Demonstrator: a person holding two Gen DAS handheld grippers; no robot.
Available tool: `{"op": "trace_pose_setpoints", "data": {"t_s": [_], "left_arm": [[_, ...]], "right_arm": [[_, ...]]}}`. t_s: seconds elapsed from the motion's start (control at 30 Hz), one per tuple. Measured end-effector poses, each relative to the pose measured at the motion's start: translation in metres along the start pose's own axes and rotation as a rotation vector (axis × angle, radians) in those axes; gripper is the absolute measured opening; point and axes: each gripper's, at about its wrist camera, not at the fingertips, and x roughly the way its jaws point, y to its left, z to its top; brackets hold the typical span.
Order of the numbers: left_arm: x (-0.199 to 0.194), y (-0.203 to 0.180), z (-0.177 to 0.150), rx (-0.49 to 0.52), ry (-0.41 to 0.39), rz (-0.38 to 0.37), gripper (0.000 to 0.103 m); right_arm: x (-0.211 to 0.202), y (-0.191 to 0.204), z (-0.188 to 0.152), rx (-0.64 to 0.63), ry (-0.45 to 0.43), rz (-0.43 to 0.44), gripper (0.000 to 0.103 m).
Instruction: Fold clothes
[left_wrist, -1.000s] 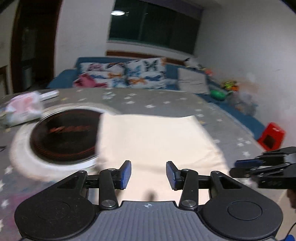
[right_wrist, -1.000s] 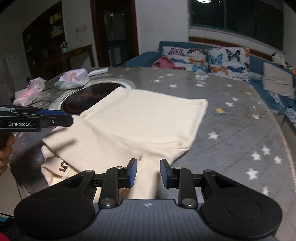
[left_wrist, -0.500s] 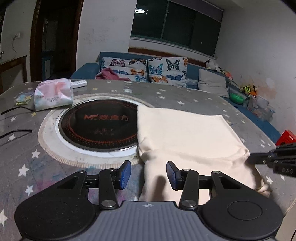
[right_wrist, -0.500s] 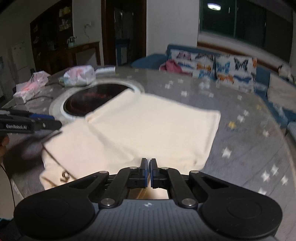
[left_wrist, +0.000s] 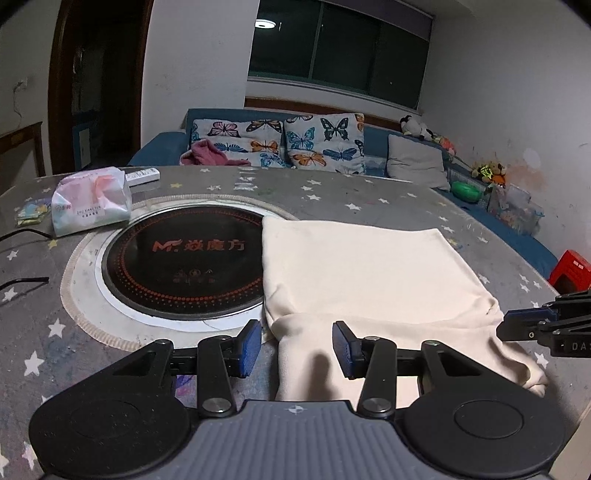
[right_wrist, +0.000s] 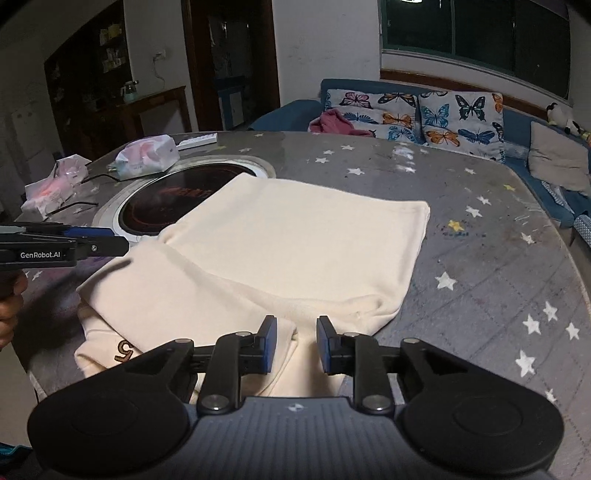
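In the right wrist view the right gripper sits at 6 o'clock, its jaws opening, a narrow gap between the blue pads and nothing pinched; the near edge of the cream garment lies under that gap. The left gripper at 6 o'clock of its own view holds its jaws moderately apart over the garment's near hem, also gripping nothing. The garment lies folded flat on the star-patterned desk, spreading from 6 toward 12 o'clock, a brown embroidered mark at 7 o'clock. Its far-left corner overlaps the round black cooktop at 10 o'clock. Beyond that, at 10 o'clock, rests a pink tissue pack. Farthest, at 12 o'clock, butterfly cushions line a blue sofa.
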Motion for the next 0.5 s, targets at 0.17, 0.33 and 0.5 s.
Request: {"op": "trace_pose_setpoints", "data": {"t_s": [0.17,0.33,0.5], "left_arm": [[0.005,-0.003,-0.001,0.008,0.007,0.001,0.046],[0.007,0.001,-0.001,0.003,0.011,0.014,0.046],[0.011,0.005,-0.002,0.0,0.018,0.03,0.046]], "right_arm": [[0.014,0.006,-0.003,-0.015,0.034,0.018,0.013],[-0.001,0.02,0.008,-0.08,-0.038,-0.028,0.006],[0.001,0.017,0.016,-0.079,-0.034,-0.079,0.007]]}}
